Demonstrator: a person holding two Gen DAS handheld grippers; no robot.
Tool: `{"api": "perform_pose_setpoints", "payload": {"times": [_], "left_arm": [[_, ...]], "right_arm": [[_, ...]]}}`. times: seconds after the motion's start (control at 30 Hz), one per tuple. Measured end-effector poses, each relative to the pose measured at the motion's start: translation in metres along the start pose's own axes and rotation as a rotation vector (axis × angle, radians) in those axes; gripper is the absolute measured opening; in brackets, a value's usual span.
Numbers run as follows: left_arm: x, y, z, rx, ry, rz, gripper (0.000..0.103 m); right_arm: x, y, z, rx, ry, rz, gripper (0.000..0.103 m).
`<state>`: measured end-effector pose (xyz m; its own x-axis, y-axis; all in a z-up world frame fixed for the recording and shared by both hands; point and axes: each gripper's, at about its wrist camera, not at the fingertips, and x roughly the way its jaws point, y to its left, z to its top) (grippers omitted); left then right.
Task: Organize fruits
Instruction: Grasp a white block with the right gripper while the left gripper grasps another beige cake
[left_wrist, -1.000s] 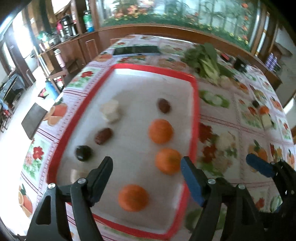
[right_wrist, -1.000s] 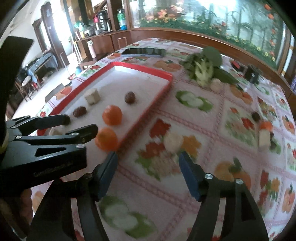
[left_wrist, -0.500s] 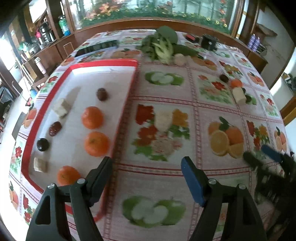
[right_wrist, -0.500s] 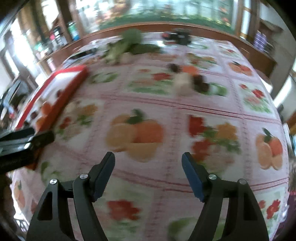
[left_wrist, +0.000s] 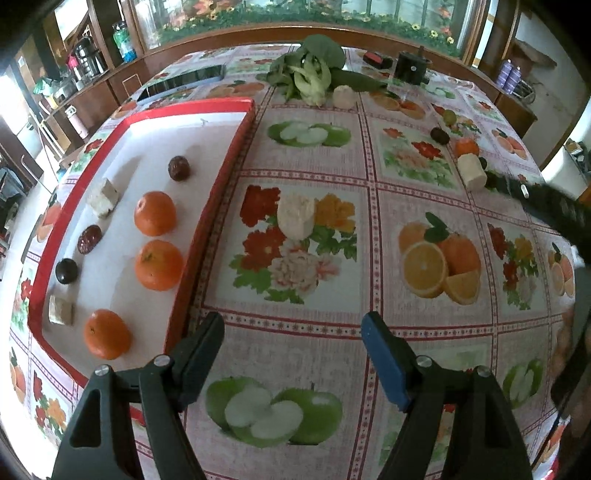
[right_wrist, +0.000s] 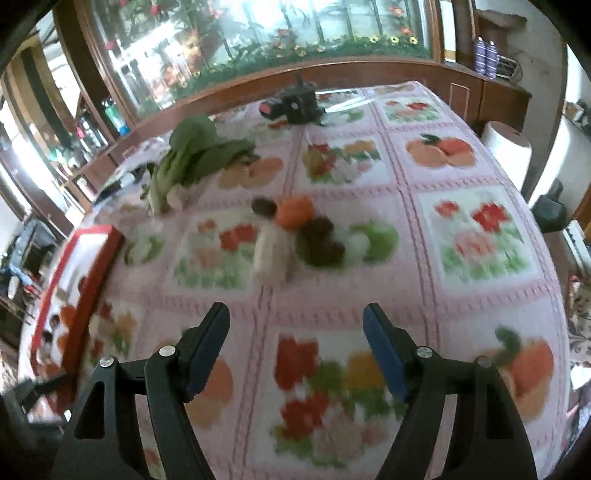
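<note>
While left tongs (left_wrist: 291, 326) gape, red tray (left_wrist: 236, 147) edge beside

A glossy, printed plastic-looking cloth (left_wrist: 369, 177) covers the bench. The red-rimmed tray (left_wrist: 221, 155), left of frame, has a smooth matt white floor — the oranges (left_wrist: 159, 264) on it look dimpled, faintly shiny.

The left gripper (left_wrist: 291, 328) has two black plastic arms with triangular cut-outs and silver screw heads; one finger carries a blue pad (left_wrist: 384, 362), the other looks black. The right gripper (right_wrist: 295, 321) matches it, with dark blue pads (right_wrist: 382, 354) on both fingers.
</note>
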<state>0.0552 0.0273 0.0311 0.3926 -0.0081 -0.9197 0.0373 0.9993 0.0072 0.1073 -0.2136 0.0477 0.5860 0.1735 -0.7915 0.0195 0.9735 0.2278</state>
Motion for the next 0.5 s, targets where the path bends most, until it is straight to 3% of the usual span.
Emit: {"api": "perform_pose_setpoints", "payload": {"times": [0.23,0.33,0.43,0.5], "left_arm": [[0.001,0.009,0.004,-0.041,-0.003,-0.006,0.079],[0.004,0.012,0.009,-0.068,-0.011,-0.029,0.079],[0.008,0.011,0.018,-0.084,-0.018,-0.049,0.079],[0.013,0.008,0.024,-0.093,-0.023,-0.056,0.079]], "right_arm": [[0.034,0.005,0.017,-0.020,0.021,0.036,0.074],[0.046,0.007,0.018,-0.038,0.045,0.032,0.067],[0.049,0.011,0.018,-0.083,0.036,0.008,0.058],[0.051,0.013,0.018,-0.129,0.028,-0.026,0.038]]}}
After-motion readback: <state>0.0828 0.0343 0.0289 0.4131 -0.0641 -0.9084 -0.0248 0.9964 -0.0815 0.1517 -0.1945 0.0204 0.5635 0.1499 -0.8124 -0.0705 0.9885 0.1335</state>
